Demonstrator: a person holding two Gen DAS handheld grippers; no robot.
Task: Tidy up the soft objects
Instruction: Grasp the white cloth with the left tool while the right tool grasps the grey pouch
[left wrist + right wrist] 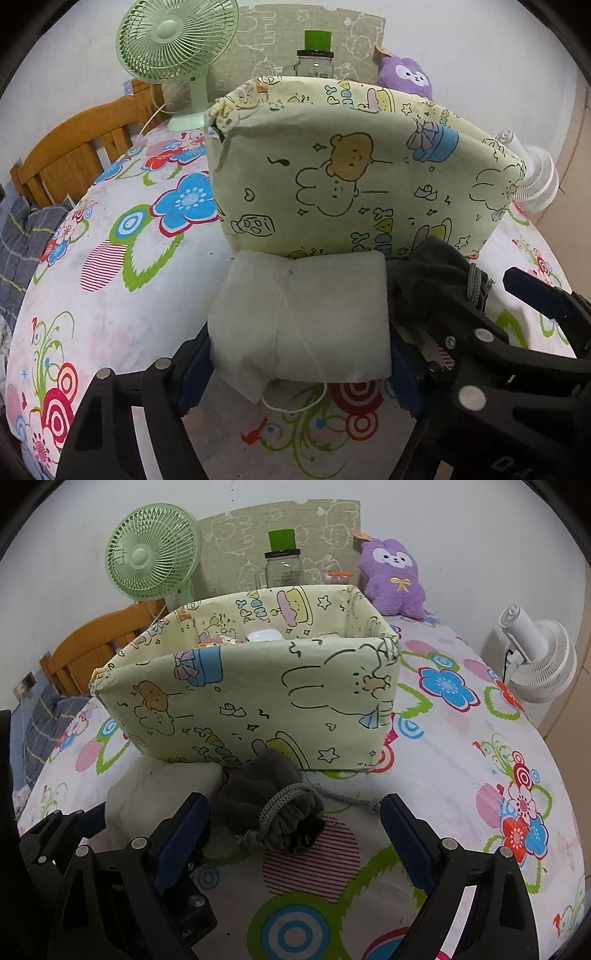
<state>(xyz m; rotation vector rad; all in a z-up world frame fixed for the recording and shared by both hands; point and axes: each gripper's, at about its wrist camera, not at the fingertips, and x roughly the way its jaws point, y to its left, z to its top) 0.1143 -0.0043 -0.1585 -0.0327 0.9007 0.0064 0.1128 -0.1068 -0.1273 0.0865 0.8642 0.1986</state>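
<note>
Two soft items: white pouch [299, 314] and dark drawstring pouch [269, 805], both on the floral sheet [443, 775], touching the fabric bin's [251, 701] near wall.
Left gripper [299, 365]: jaws either side of the white pouch; whether the pads press it, cannot tell.
Right gripper [291, 842]: jaws wide apart around the dark pouch, not touching.
Behind bin: green fan [151, 557], jar [282, 566], purple plush [393, 579].

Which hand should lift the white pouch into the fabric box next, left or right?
Left. The left tool already straddles the white pouch, which sits against the fabric box. The right tool is open around the grey drawstring bag instead, so it suits that item.
</note>
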